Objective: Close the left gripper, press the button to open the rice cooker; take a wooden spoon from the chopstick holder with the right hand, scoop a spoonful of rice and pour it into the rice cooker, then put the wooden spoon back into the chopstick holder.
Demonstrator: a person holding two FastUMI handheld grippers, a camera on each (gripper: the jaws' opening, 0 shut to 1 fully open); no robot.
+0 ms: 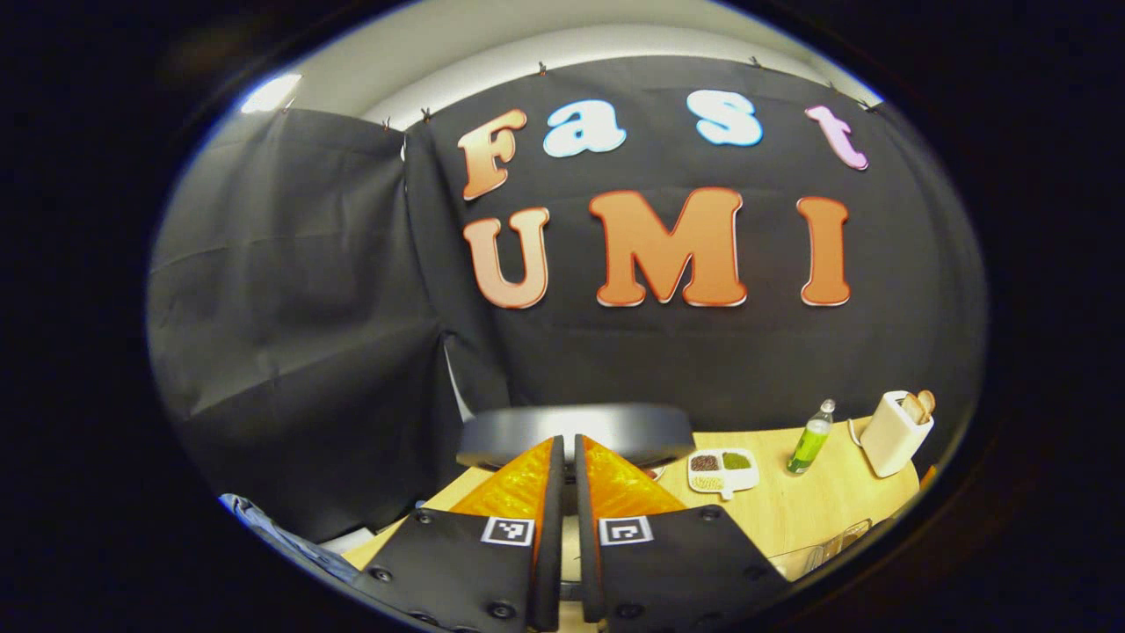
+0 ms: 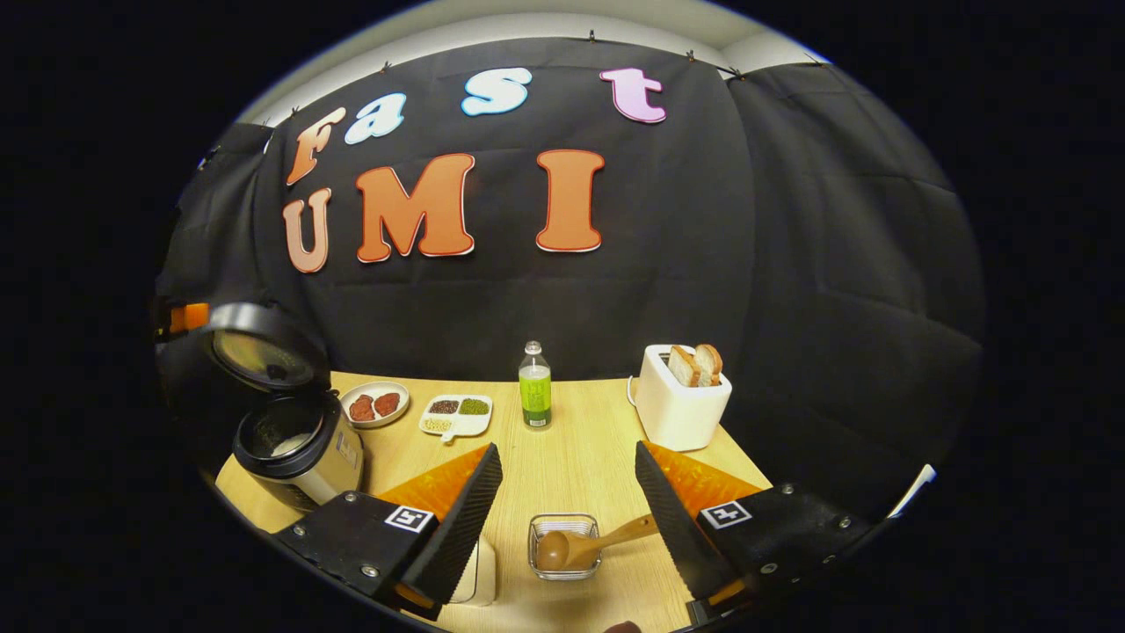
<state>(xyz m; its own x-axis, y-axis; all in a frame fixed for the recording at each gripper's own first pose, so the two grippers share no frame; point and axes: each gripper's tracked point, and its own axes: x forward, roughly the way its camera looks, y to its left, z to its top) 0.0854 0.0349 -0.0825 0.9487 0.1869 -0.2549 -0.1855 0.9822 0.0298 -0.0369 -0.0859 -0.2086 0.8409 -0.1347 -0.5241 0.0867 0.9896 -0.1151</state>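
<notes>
The left gripper (image 1: 569,457) points level and forward at the raised lid (image 1: 576,432) of the rice cooker, its two fingers drawn together with only a thin slit between them and nothing held; the lid's dark rim stands right at the fingertips, though whether they touch it cannot be told.

The right gripper (image 2: 569,475) is tilted down over the wooden table (image 2: 580,457), its jaws spread wide and empty; between and just below the fingertips sits a small clear square dish (image 2: 562,547), and in it lies the wooden spoon (image 2: 580,545), bowl inside the dish, handle slanting up over the dish's edge toward the gripper's right-side finger (image 2: 672,519) and passing behind it; whether it touches that finger cannot be told.

Taking the rice cooker (image 2: 294,448) as landmark in the right gripper view: it stands at the table's left edge with its lid (image 2: 255,347) swung up and open, the pot's dark mouth showing; just right of it and farther back is a round plate (image 2: 375,404) with reddish pieces; right of that a white divided tray (image 2: 457,415) of grains; further right a bottle (image 2: 534,387) of green liquid; well to the right a white toaster (image 2: 681,400) holding bread slices; a white object (image 2: 482,571) lies in front of the cooker, beside the dish, mostly hidden by the gripper's left-side finger.
</notes>
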